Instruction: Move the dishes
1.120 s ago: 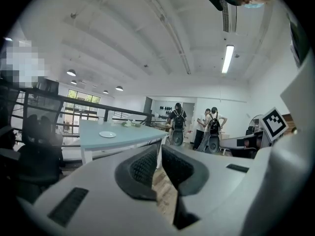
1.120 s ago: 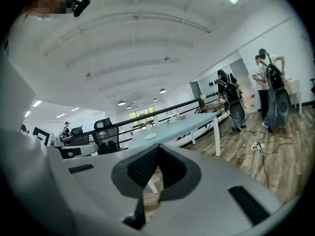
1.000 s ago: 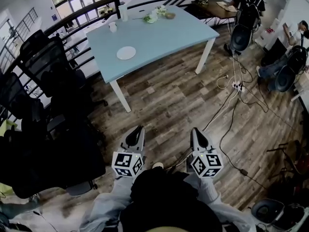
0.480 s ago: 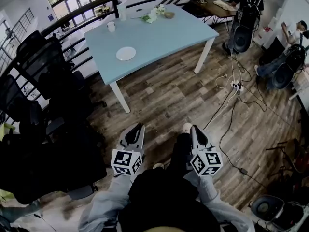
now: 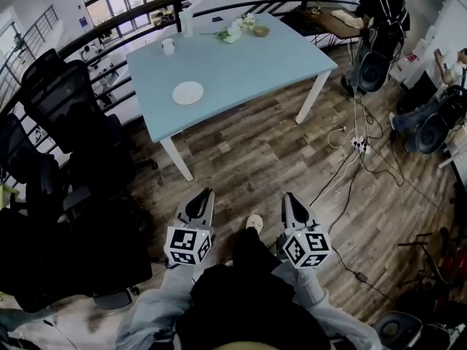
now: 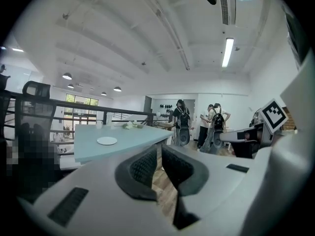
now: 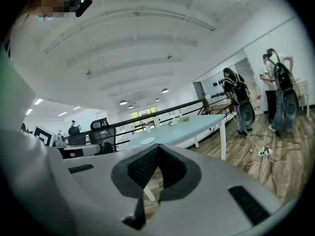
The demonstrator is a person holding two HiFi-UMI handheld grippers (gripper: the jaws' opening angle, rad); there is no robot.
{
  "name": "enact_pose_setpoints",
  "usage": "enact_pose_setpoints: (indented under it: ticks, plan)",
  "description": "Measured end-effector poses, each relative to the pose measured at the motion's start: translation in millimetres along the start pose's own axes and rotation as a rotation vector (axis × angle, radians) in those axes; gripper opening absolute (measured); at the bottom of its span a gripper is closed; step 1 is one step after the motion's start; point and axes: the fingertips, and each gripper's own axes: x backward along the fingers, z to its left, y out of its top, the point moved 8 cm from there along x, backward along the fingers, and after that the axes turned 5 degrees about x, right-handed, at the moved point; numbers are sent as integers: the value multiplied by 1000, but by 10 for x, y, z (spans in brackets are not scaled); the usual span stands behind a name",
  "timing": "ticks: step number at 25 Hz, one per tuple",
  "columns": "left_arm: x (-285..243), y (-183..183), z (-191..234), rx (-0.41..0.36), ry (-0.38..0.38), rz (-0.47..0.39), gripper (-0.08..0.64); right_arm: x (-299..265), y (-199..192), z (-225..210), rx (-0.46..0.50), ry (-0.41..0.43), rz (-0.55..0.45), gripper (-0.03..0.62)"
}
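Both jaws clenched empty, left gripper (image 5: pixel 206 194) and right gripper (image 5: pixel 287 197); far dishes (image 5: pixel 260 30) on table (image 5: pixel 241 68) tiny and indistinct.

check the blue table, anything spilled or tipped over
Nothing stands out: the white plate lies flat on the blue table, the cup stands near its far edge, nothing spilled. Only loose cables sprawl across the floor.

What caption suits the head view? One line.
Left gripper and right gripper hover above wood floor, facing blue table with white plate.
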Motion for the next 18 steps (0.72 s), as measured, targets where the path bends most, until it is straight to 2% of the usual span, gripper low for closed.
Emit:
enact_pose_setpoints:
  ticks: [13,18]
  plan:
    - [-1628,362,127,3,29,-36,43,-1221,581,-967,20,43,2,8]
    - [-2053,394,114,-8,33,-44,43,-1577,657,-1291,1,50,2,8]
